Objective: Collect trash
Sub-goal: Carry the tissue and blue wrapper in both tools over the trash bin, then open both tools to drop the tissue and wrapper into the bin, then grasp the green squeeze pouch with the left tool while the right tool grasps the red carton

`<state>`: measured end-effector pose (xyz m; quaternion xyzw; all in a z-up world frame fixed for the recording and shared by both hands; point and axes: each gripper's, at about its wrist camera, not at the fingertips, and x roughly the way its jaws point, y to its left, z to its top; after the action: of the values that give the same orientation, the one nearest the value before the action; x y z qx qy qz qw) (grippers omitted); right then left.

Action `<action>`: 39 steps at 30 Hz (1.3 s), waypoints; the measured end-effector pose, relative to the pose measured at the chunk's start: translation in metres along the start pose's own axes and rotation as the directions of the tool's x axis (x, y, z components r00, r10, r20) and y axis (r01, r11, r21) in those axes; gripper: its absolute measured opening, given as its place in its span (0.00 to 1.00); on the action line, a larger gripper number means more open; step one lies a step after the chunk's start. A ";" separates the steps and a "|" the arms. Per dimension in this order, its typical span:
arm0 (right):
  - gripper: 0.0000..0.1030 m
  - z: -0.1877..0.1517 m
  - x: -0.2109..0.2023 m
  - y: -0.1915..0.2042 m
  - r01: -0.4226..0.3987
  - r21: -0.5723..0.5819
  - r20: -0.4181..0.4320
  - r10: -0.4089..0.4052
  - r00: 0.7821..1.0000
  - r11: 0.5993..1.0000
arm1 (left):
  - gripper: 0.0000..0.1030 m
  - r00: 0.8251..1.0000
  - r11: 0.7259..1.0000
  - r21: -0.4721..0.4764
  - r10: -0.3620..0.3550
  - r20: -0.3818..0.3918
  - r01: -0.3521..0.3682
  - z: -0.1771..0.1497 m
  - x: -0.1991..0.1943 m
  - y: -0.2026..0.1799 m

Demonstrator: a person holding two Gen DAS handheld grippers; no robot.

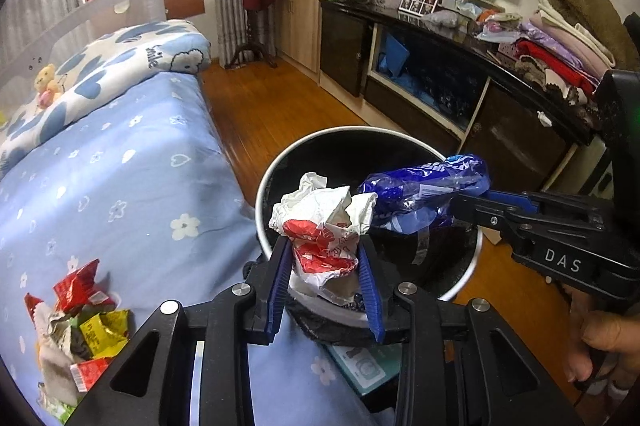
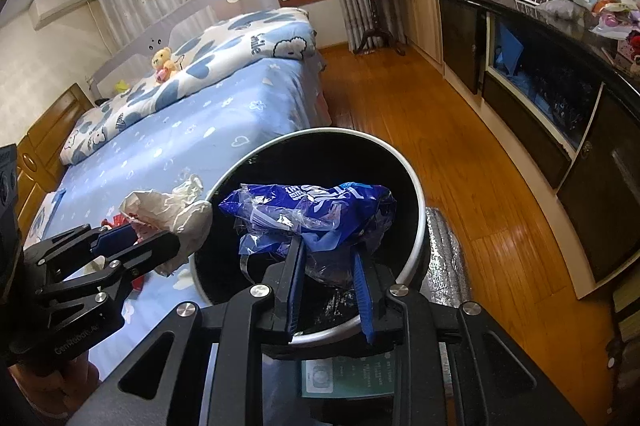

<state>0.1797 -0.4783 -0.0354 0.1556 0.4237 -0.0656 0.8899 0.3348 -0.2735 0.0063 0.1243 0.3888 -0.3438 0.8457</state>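
My left gripper (image 1: 325, 246) is shut on a crumpled white and red wrapper (image 1: 326, 226) and holds it over the near rim of a round black bin (image 1: 264, 185). My right gripper (image 2: 326, 248) is shut on a crumpled blue plastic bag (image 2: 308, 205) above the open bin (image 2: 418, 226). In the left wrist view the right gripper (image 1: 460, 203) comes in from the right with the blue bag (image 1: 424, 191). In the right wrist view the left gripper (image 2: 160, 232) shows at the left with the white wrapper (image 2: 176, 209).
A pile of red, yellow and green wrappers (image 1: 80, 318) lies on the blue bed sheet (image 1: 120, 165) at the lower left. The bin stands beside the bed on a wooden floor (image 2: 460, 153). A dark cabinet (image 2: 560, 113) runs along the right wall. A folded quilt (image 2: 200, 57) lies on the bed.
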 end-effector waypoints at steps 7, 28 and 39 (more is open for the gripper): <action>0.27 0.006 0.009 -0.010 0.001 -0.001 -0.034 -0.001 0.999 1.000 | 0.39 1.000 1.000 0.016 0.001 -0.030 -0.001 0.018 0.014 -0.007; 0.55 -0.003 -0.022 0.008 -0.091 0.048 0.051 0.089 0.995 0.995 | 0.59 0.999 0.987 -0.157 0.037 0.038 -0.030 -0.057 -0.041 0.017; 0.67 -0.027 -0.030 0.063 -0.178 -0.007 0.076 0.178 0.981 0.984 | 0.59 0.993 0.963 -0.250 0.117 0.035 -0.105 -0.120 -0.089 0.042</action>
<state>0.1563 -0.4104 -0.0139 0.1900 0.3738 0.0084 0.9078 0.2539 -0.1422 -0.0100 0.0310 0.4001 -0.2478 0.8818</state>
